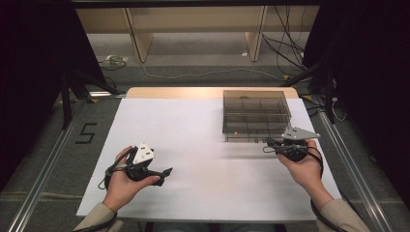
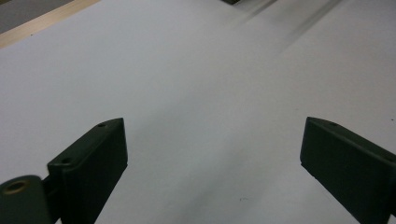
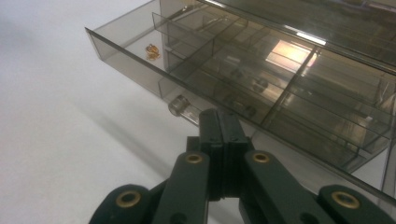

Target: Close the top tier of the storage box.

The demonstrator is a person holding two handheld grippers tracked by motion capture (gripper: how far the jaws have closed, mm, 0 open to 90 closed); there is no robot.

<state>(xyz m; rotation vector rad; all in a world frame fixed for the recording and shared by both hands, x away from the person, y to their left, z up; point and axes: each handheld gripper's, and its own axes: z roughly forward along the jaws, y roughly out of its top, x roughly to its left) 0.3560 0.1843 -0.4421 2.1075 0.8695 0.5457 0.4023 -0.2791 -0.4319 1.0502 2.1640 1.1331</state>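
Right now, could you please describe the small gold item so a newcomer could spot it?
Find the smoky clear drawer box on the white table. Its bottom drawer is pulled out; the gold trinket lies alone in the end compartment.

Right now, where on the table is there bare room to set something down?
The white sheet is bare left of the smoked organizer, from the far edge down to the left gripper, and between both hands. It is crowded on the right, where the right gripper sits at the open drawer.
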